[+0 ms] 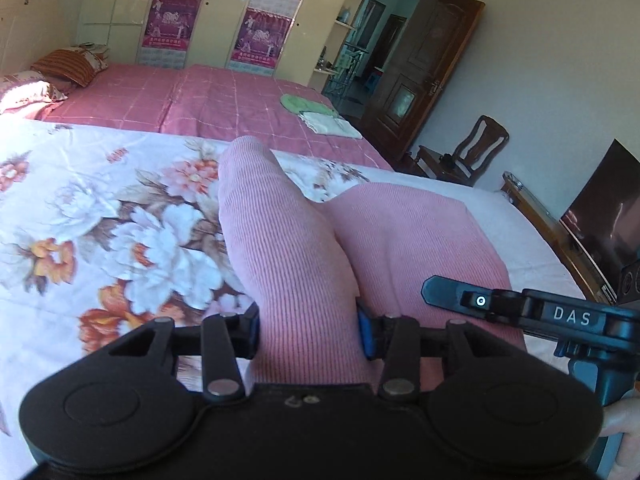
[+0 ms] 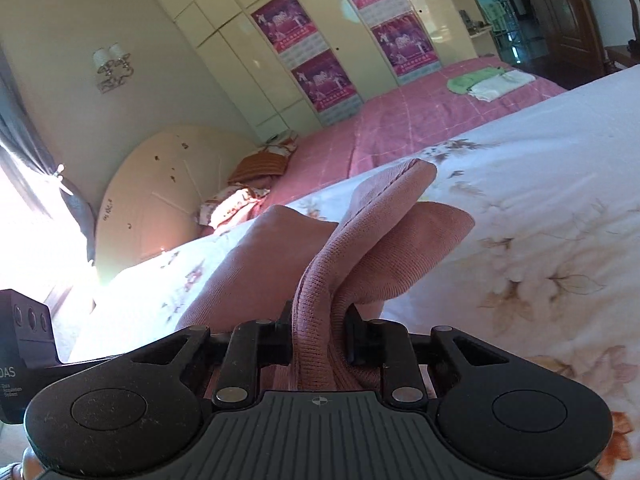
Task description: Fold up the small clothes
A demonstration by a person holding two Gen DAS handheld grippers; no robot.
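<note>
**Between both tongs: one pink knit piece, lifted off the bed**

Right between your left tongs [image 1: 308, 334] you've got a thick bunch of the pink ribbed garment [image 1: 280, 240], and the blue pads [image 1: 366, 332] are pressed into it on both sides, so that pair is closed on the cloth with a fair gap left by the bulk. From there the fabric runs forward as a long tube-like fold, with its far end out ahead of the tongs over the floral bedspread [image 1: 100, 208]. More of the pink knit spreads to the right of those tongs, under your right tongs, whose black arm pokes into the left wrist view from the right edge.

Your right tongs [image 2: 318, 334] are squeezed narrower, clamped on a seamed edge of the same pink ribbed garment [image 2: 360, 232]. That edge stands up ahead of the tongs and flops into two lobes, one left, one right. Looks like you're holding it up off the bedspread at both grip points.

Well ahead of both tongs, on the pink checked bed cover [image 1: 224, 100], sit a green cloth [image 1: 304, 104] and a white folded cloth [image 1: 332, 124], touching each other. A wardrobe with posters [image 2: 332, 52] stands behind that.
</note>
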